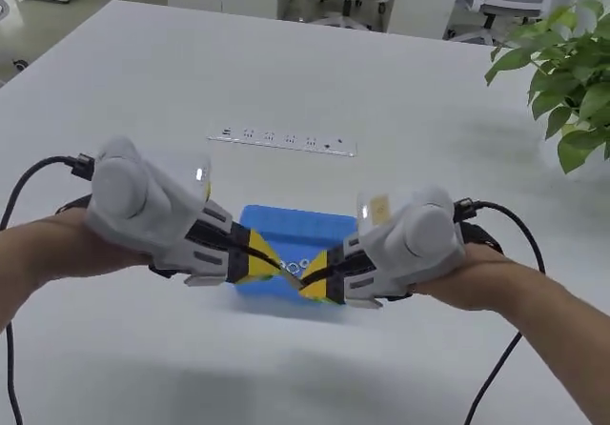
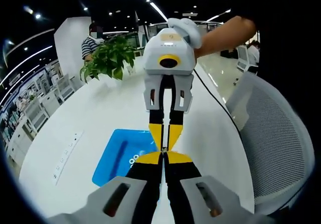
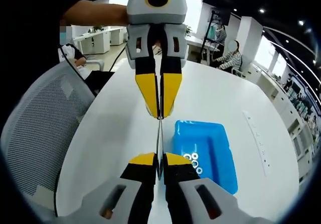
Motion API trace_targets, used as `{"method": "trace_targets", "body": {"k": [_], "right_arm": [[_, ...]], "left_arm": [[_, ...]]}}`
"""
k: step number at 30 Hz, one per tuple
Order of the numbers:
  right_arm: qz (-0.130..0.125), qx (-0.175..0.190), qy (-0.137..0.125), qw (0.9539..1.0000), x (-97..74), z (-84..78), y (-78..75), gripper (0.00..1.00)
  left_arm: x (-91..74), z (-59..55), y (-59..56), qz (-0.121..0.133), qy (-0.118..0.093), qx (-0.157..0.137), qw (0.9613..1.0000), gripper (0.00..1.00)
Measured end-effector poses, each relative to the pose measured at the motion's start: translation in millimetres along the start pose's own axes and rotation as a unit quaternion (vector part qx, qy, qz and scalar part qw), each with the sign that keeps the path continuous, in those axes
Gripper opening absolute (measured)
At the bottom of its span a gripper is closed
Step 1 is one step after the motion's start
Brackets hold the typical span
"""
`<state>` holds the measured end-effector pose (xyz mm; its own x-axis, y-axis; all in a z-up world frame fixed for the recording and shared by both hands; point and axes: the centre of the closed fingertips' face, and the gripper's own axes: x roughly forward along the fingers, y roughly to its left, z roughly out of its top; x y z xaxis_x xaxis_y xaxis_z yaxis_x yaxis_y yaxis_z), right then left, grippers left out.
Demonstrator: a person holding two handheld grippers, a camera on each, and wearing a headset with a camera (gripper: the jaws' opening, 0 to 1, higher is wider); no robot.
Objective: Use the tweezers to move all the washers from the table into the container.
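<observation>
Clamped together on the thin metal tweezers [image 3: 160, 133]: left hand-held gripper [image 3: 160, 115] and right hand-held gripper [image 3: 159, 157], tip to tip; washers [image 3: 193, 160] lying in the blue container [image 3: 213, 136]; probably light, hard, slippery; better pinched across the rim.

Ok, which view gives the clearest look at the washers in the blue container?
The right gripper view: the washers form a distinct cluster of pale rings inside the blue container. The left gripper view shows fewer, smaller and blurrier; in the head view they are faint specks.
</observation>
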<state>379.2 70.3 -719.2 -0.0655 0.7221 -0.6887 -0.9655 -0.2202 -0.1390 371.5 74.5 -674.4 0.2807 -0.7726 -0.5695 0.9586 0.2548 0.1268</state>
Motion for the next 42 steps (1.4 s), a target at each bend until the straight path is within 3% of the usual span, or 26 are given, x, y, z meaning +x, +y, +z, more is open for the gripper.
{"method": "trace_targets", "body": {"k": [7,9,24,34,42], "right_arm": [[0.012,0.004,0.021,0.9997,9.3,-12.7,12.5,0.06],[0.013,0.005,0.025,0.9996,12.0,-16.0,14.9,0.06],[0.025,0.03,0.048,0.9981,38.4,-40.3,32.3,0.06],[0.025,0.039,0.059,0.9972,48.7,-48.8,38.0,0.07],[0.023,0.038,0.06,0.9972,52.0,-49.8,41.0,0.08]], "left_arm": [[9.4,-24.8,-12.6,-0.014,0.036,-0.002,0.9992,0.05],[11.8,-28.1,-15.5,-0.014,0.038,-0.006,0.9992,0.05],[34.4,-82.6,-26.6,-0.034,0.101,-0.022,0.9941,0.05],[44.1,-104.9,-30.3,-0.044,0.13,-0.024,0.9902,0.05],[46.6,-114.1,-33.2,-0.048,0.15,-0.017,0.9873,0.05]]}}
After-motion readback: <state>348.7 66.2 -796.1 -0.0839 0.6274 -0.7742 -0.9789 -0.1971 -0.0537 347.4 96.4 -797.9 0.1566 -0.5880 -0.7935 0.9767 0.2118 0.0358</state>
